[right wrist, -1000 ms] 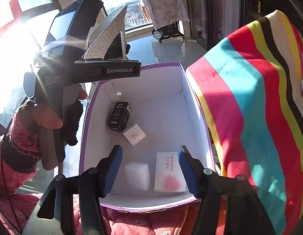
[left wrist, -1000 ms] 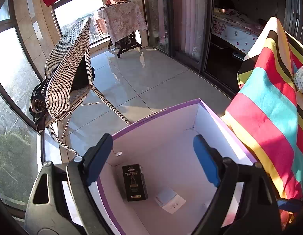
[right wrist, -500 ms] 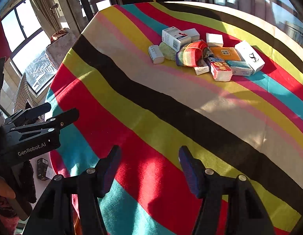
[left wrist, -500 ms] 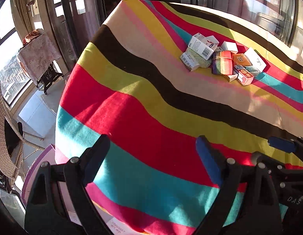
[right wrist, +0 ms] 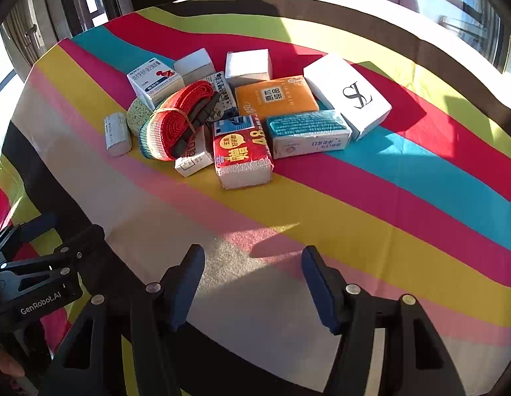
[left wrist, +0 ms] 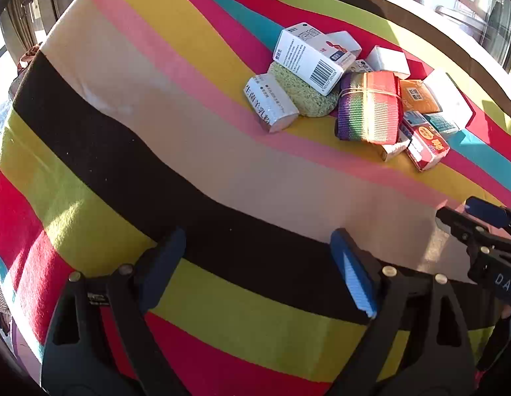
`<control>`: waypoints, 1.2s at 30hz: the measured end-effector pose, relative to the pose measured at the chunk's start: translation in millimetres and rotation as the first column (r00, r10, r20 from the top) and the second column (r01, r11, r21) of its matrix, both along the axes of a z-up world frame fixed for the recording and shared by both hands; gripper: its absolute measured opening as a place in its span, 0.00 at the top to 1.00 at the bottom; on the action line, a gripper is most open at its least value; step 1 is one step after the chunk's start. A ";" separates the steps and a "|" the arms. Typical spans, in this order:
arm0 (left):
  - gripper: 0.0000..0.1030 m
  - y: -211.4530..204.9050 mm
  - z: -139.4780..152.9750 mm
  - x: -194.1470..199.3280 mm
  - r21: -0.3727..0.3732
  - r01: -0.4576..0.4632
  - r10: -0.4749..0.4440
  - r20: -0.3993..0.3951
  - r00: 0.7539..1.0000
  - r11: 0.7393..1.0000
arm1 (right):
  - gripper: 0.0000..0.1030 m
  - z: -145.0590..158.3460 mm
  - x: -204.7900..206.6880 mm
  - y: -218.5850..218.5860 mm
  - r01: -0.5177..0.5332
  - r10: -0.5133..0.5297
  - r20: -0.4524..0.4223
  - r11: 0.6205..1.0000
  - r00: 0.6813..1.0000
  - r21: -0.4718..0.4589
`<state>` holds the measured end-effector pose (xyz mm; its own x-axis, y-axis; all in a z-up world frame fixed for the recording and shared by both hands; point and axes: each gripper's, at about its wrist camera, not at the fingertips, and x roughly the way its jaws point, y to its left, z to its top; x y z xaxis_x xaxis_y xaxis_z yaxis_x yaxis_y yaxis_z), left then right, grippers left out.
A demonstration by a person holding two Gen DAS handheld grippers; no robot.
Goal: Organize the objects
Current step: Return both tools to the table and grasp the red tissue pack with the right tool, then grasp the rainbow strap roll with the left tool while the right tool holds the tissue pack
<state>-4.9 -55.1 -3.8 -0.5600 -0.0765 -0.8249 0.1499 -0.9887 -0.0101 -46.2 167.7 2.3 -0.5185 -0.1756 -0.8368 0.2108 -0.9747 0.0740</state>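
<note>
Both my grippers empty, fingers spread: left gripper (left wrist: 258, 264), right gripper (right wrist: 250, 283), each above the striped tablecloth (right wrist: 321, 217), short of the pile. Landmark: rolled strap (right wrist: 176, 122). Red tissue pack (right wrist: 242, 151) touching its near-right side, green sponge (right wrist: 138, 117) just left of it, orange pack (right wrist: 276, 97) behind-right, white box (right wrist: 347, 95) far right.

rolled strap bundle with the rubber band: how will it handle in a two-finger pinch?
The strap bundle is woven webbing, so it probably squashes rather than staying stiff. One rubber band binds it; loose coils may sag. It leans on neighbouring boxes, so lifting may nudge them.
</note>
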 end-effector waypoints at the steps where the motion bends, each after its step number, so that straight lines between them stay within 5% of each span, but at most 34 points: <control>1: 0.11 -3.2 -0.4 1.8 0.017 0.000 0.000 -0.008 1.000 1.000 | 0.40 -0.8 -9.4 -3.9 -0.003 0.003 -0.005 1.000 1.000 0.016; 12: 0.00 -2.5 -1.7 6.2 0.038 0.064 -0.063 -0.031 0.998 0.997 | 0.43 -4.8 -74.1 -15.0 0.015 -0.012 -0.053 0.998 0.999 0.055; 14: 0.00 1.3 -2.1 6.2 0.012 0.074 -0.074 -0.023 0.997 0.997 | 0.59 -3.5 -67.5 -13.6 0.004 0.000 -0.071 0.999 0.997 0.053; 25: 0.00 4.7 2.6 6.6 0.005 0.063 -0.063 0.007 0.998 0.998 | 0.59 -2.7 17.3 52.5 0.071 -0.065 -0.094 0.996 0.993 0.061; 30: 0.00 29.4 5.8 -3.6 0.011 0.156 -0.156 0.037 0.987 0.988 | 0.59 -1.4 32.2 61.2 0.111 -0.104 -0.105 0.992 0.989 0.059; 34: 0.00 46.9 18.5 -24.3 -0.004 0.217 -0.217 -0.032 0.976 0.976 | 0.59 -2.0 33.2 54.5 0.113 -0.098 -0.131 0.987 0.986 0.111; 36: 0.00 48.1 27.3 -39.3 0.050 0.247 -0.243 -0.074 0.967 0.968 | 0.59 -2.6 34.1 50.7 0.114 -0.098 -0.136 0.986 0.986 0.119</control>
<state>-44.2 -7.0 23.5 -0.6099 0.1171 -0.7838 -0.1002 -0.9925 -0.0704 -12.1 218.5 -0.3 -0.6340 -0.0111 -0.7732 0.1053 -0.9918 -0.0720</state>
